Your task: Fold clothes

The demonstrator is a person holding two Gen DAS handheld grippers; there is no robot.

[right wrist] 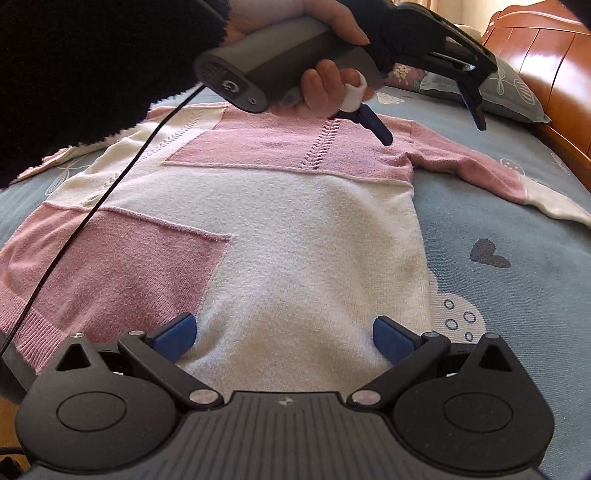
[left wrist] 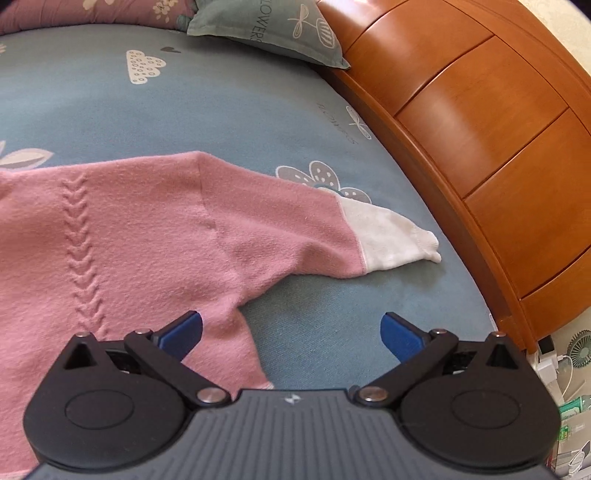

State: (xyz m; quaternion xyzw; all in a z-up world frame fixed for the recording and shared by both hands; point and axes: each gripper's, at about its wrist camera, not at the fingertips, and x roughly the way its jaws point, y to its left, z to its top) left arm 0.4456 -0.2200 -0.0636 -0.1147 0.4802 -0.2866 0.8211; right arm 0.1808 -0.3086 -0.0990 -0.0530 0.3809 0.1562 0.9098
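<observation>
Left wrist view: your left gripper (left wrist: 291,332) hangs with its blue fingers spread wide above the armpit of the sweater (left wrist: 140,236), which lies flat on the bedsheet (left wrist: 229,110); its sleeve (left wrist: 295,229) stretches toward the wooden headboard (left wrist: 480,122), beside a pillow (left wrist: 273,29).

Right wrist view: your right gripper (right wrist: 284,336) is spread wide over the sweater's white lower body, holding nothing. Beyond, your hand (right wrist: 328,85) grips the left gripper's handle over the pink chest.
</observation>
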